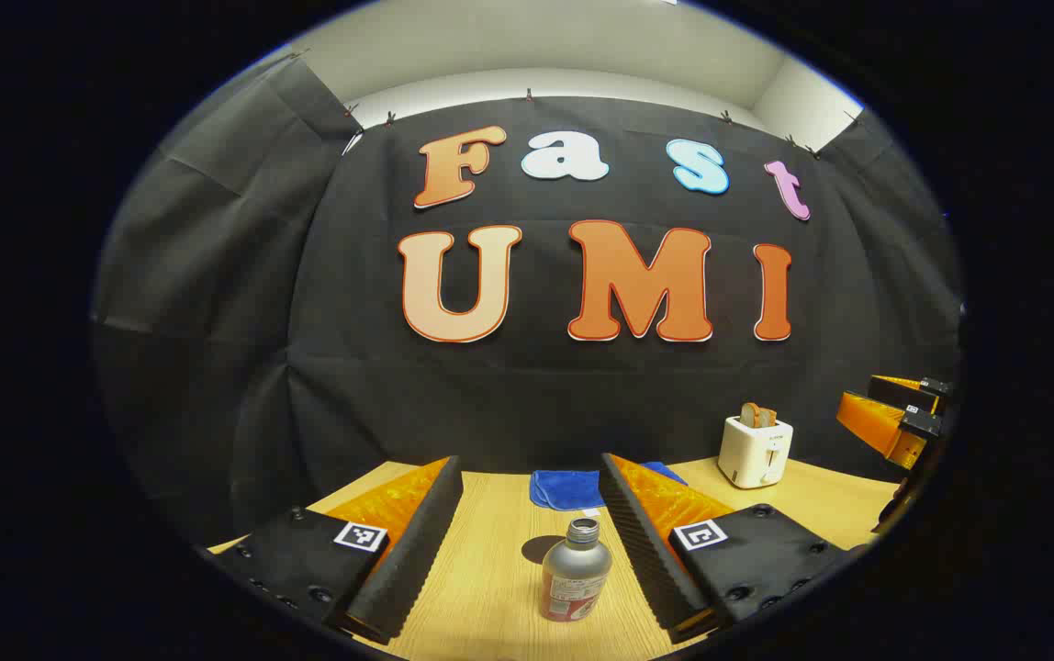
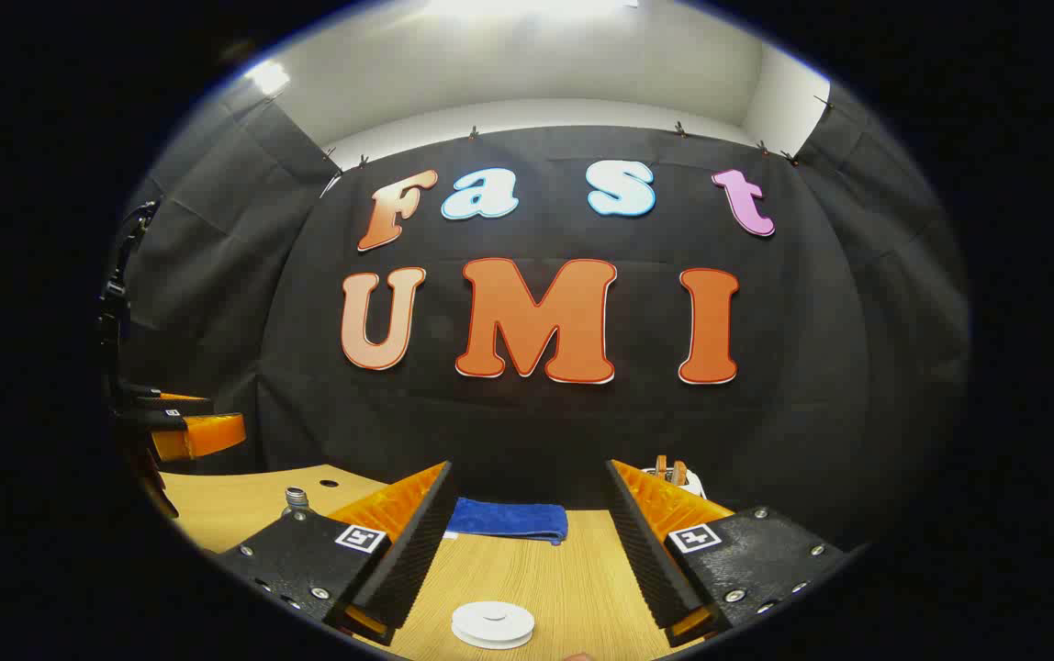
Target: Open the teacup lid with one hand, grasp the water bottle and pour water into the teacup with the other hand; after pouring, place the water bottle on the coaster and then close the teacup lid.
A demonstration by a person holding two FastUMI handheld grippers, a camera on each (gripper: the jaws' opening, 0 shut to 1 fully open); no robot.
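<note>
Lining up: left gripper (image 1: 527, 514), jaws spread, frames the silver metal water bottle (image 1: 576, 570), uncapped, upright on the pale wood table (image 1: 490, 588); close squarely on its round waist.
Right gripper (image 2: 527, 519): jaws apart over the white ridged round lid (image 2: 493, 624).
Beyond: folded blue cloth (image 2: 509, 520); white toaster (image 1: 755, 450).

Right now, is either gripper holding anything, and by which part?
Nothing is held. The left gripper is open around the water bottle without touching it; the right gripper is open above the white lid.
</note>
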